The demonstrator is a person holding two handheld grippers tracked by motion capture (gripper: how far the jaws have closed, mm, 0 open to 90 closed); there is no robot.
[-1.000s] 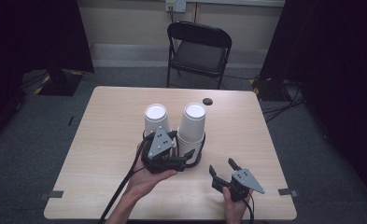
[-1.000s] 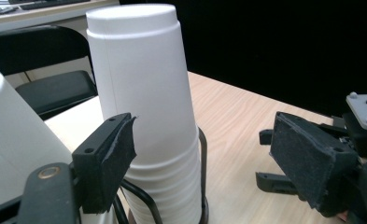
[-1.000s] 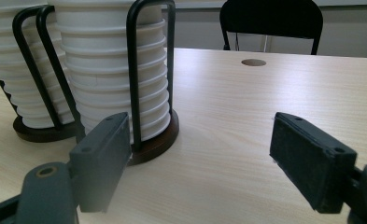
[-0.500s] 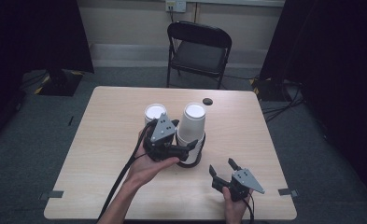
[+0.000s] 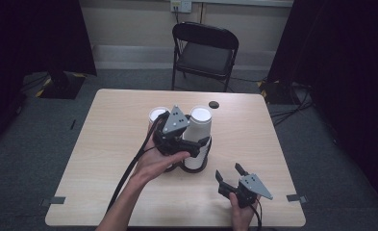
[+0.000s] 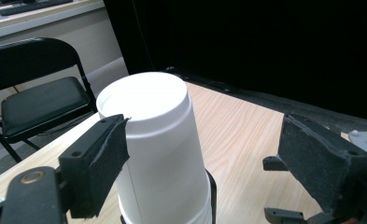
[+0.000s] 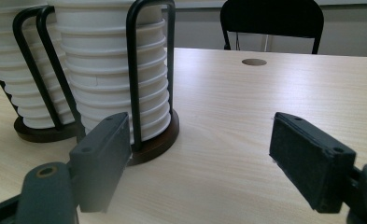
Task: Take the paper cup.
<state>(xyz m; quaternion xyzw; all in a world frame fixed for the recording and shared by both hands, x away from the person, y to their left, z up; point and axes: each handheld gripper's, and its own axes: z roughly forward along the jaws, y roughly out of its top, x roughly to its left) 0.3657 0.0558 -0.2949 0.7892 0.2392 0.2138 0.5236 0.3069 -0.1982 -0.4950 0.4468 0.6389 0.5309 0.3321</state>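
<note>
In the high view, two stacks of white paper cups stand upside down side by side near the middle of the table (image 5: 105,144). The left gripper (image 5: 196,144) hovers at the right cup stack (image 5: 198,137), jaws apart, having just been opening, with the stack's top cup between them. The right gripper (image 5: 229,174) rests near the table's front edge, jaws apart.

In the left gripper view, the top cup (image 6: 158,140) is smooth, white and tapered; one pad sits at its rim, the other stands clear.

In the right gripper view, ribbed cup rims sit in a black wire holder (image 7: 139,79) on a dark round base.
</note>
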